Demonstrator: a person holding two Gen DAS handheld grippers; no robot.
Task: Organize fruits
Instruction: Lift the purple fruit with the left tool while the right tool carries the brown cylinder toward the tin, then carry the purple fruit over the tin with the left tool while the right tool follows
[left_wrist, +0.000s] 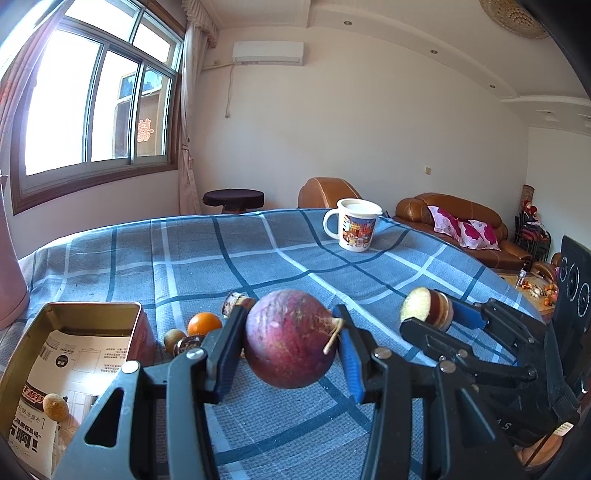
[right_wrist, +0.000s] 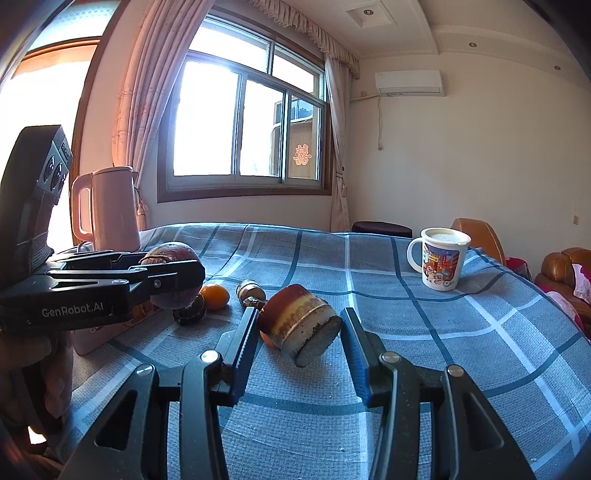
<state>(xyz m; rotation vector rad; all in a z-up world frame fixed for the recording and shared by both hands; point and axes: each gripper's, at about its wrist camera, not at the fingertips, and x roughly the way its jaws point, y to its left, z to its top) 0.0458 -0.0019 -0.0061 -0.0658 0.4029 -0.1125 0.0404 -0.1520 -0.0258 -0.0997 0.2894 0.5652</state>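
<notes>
The open tin (left_wrist: 79, 334) is seen at the near left. Just right of it, a purple fruit (left_wrist: 290, 338) is held aloft by the left gripper (left_wrist: 288, 341). Further right, a cut cane piece (right_wrist: 299, 325) is clamped crosswise in the right gripper (right_wrist: 299, 332).

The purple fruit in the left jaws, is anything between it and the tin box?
Nothing visible blocks it. The purple fruit hangs above the cloth, and the open tin box sits just to its left.
</notes>
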